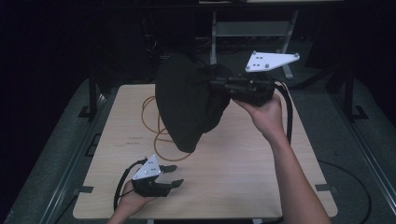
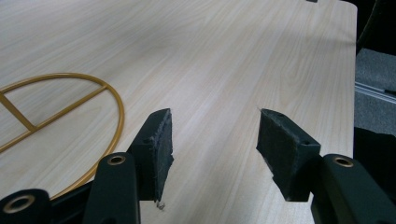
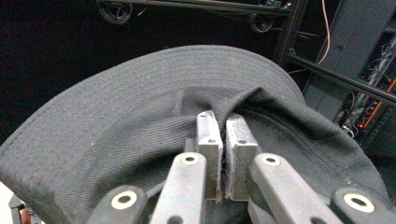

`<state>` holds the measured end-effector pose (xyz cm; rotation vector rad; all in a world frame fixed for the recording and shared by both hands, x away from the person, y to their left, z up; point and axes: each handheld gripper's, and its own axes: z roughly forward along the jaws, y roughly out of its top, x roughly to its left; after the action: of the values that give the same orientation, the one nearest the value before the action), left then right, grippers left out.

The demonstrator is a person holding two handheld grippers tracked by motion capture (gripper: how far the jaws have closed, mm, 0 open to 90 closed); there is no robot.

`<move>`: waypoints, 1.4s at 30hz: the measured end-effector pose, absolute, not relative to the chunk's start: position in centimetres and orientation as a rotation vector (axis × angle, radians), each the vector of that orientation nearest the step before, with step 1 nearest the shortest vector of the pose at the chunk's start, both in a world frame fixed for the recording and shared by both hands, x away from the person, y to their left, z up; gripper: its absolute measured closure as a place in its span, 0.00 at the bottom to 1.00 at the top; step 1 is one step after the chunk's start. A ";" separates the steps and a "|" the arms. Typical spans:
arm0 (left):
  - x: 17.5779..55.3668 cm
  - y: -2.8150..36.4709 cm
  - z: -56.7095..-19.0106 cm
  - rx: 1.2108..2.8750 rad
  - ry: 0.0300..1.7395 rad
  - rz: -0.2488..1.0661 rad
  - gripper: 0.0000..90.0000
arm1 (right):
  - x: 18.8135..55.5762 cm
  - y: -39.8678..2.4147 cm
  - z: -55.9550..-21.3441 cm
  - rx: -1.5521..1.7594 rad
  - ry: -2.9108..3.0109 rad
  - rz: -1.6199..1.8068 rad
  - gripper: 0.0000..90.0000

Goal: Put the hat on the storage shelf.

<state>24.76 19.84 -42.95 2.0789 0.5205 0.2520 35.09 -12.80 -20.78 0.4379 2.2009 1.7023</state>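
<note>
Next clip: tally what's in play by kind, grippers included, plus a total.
Black hat, held up over the table by the right gripper: 1
Gold wire hanger, lying on the table: 1
Grippers, with the left gripper open near the table: 2
Total: 4

Dim metal frame (image 1: 252,29) stands behind the table (image 1: 243,172).

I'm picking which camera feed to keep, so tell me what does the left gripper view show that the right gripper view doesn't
Left gripper view: the left gripper, jaws apart over the wooden table, beside a gold wire hanger. Right gripper view: the right gripper, jaws shut on a black hat, with a dark metal frame behind. Shared: each looks along its own two jaws.
</note>
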 end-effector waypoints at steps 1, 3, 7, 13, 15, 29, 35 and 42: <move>24.8 19.9 -42.9 2.080 0.516 0.257 0.49 | 35.2 -12.5 -20.7 0.434 2.206 1.701 0.96; 24.8 20.0 -43.0 2.076 0.520 0.256 0.49 | 35.5 -12.0 -20.5 0.430 2.211 1.699 0.96; 24.9 20.0 -43.0 2.065 0.526 0.247 0.49 | 36.1 -11.1 -20.1 0.415 2.230 1.689 0.96; 25.0 19.9 -43.1 2.053 0.534 0.237 0.49 | 36.9 -9.1 -19.0 0.380 2.264 1.644 0.96; 25.1 20.0 -43.1 2.068 0.527 0.238 0.49 | 37.0 -8.6 -18.7 0.368 2.270 1.635 0.96; 25.1 19.7 -43.3 2.068 0.518 0.217 0.49 | 38.2 -4.7 -17.6 0.332 2.363 1.533 0.95; 25.2 19.8 -43.4 2.078 0.517 0.221 0.49 | 38.8 -3.3 -17.6 0.304 2.390 1.510 0.95; 25.2 19.7 -43.5 2.086 0.509 0.215 0.49 | 39.8 -1.3 -18.2 0.302 2.440 1.481 0.95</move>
<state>25.23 19.71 -43.49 2.0859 0.5091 0.2146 39.82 -1.29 -18.17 0.3025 2.4403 1.4814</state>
